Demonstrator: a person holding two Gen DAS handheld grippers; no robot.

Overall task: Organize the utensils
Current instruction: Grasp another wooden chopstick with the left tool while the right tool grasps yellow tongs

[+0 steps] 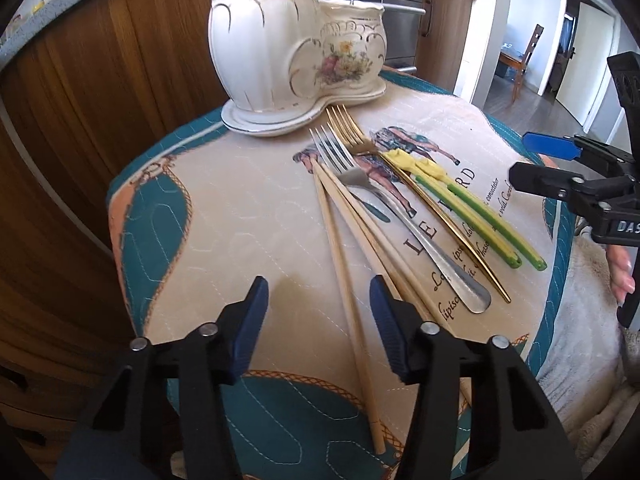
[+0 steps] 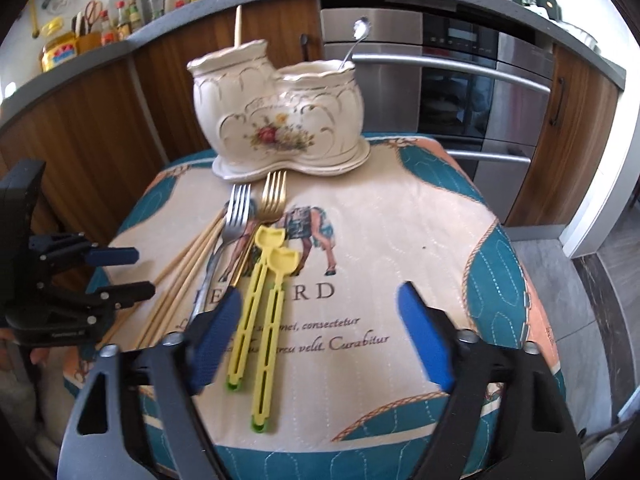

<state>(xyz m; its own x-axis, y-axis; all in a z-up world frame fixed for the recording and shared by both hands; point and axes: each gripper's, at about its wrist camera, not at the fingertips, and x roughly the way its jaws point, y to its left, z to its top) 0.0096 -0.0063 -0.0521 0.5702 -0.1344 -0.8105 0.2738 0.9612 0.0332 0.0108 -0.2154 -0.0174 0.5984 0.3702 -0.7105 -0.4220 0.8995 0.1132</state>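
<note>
lying on the quilted mat (image 1: 224, 216): chopsticks (image 1: 340, 240), forks (image 1: 360, 184). left gripper (image 1: 320, 312) straddles one chopstick, pads apart; right gripper (image 2: 316, 328) apart, empty.

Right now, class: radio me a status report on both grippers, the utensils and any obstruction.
Left gripper open, astride one chopstick. Right gripper open, yellow utensils between jaws. Forks loose on cloth; holder unobstructed.

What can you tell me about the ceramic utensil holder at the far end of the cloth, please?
The ceramic utensil holder is glossy cream with gold-trimmed ribs and a painted flower bouquet. It has two joined pots, one taller, on a shared saucer-like base, standing upright on the printed cloth. A wooden stick rises from the taller pot, a metal spoon from the shorter. The gold fork lies just before its base.
</note>
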